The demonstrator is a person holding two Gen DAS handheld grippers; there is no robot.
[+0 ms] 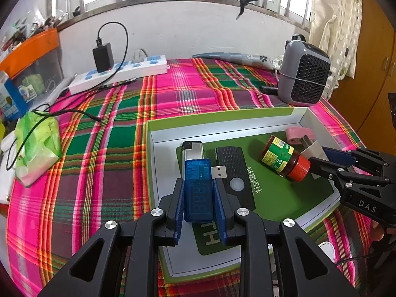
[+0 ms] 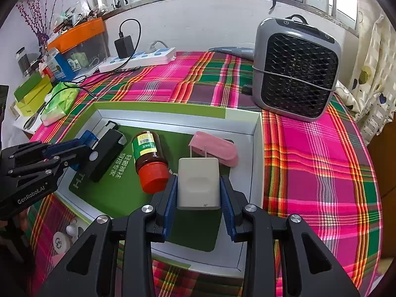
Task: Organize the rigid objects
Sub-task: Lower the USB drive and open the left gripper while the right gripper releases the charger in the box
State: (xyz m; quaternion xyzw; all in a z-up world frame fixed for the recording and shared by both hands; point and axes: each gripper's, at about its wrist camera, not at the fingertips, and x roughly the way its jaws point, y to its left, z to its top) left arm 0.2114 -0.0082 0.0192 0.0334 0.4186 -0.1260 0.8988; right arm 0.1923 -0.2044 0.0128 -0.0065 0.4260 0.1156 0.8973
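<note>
A green-rimmed open box [image 1: 217,120] [image 2: 158,106] lies on the plaid cloth. My left gripper [image 1: 199,193] is shut on a blue USB tester [image 1: 198,188], held over the box's left part beside a silver lighter [image 1: 194,148] and a black remote [image 1: 235,173]. My right gripper [image 2: 198,193] is shut on a white plug adapter [image 2: 198,184], held over the box's right part. A brown bottle with a red cap [image 2: 149,159] [image 1: 284,158] lies on its side in the box. A pink item [image 2: 215,149] lies behind the adapter.
A grey fan heater [image 2: 297,66] stands behind the box on the right. A white power strip [image 1: 118,73] with a black charger sits at the back left. A green bag [image 1: 37,143] and a loose black cable lie at the left, with cluttered boxes behind.
</note>
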